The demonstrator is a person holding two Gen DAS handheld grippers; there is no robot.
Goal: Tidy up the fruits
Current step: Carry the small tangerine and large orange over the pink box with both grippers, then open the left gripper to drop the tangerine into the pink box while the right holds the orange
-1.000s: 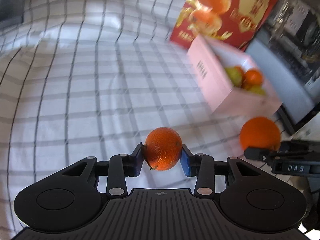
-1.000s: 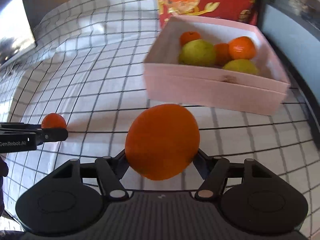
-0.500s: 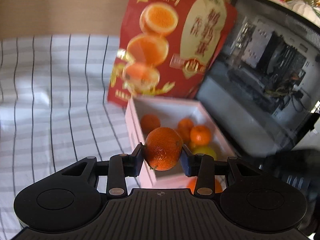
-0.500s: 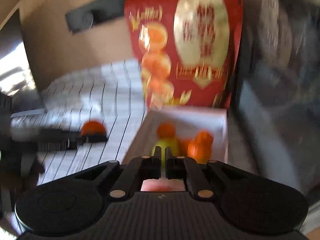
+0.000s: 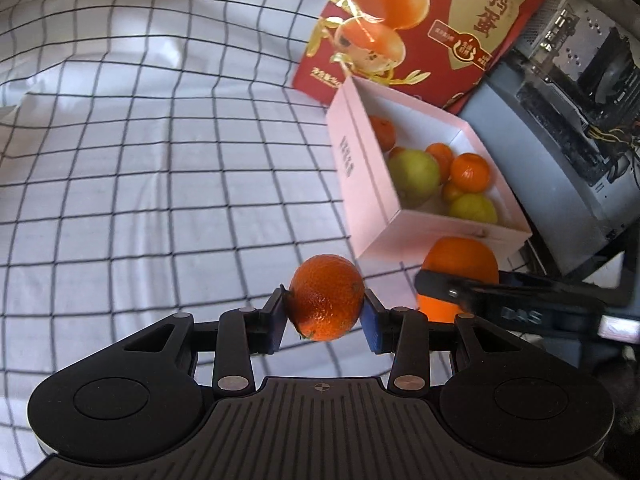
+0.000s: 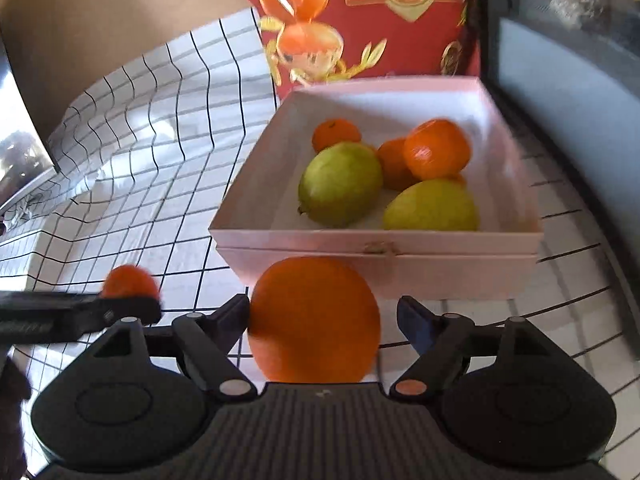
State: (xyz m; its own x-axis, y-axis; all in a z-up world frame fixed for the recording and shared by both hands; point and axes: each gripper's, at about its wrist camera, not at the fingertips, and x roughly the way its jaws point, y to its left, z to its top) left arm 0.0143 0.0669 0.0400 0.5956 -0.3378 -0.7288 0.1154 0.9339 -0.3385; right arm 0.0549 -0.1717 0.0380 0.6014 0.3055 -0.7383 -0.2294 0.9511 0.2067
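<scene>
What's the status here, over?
Left gripper shut on small orange. Right gripper, jaws opening, big orange between them. Pink box ahead, path clear.

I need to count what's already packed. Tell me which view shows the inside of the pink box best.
The right wrist view: it faces the pink box head-on, fruit unobstructed. The left wrist view shows the box obliquely, its near wall hiding some fruit.

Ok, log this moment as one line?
left hand-held gripper: shut on mandarin | right hand-held gripper: opening, orange between jaws | box: holds fruit
</scene>
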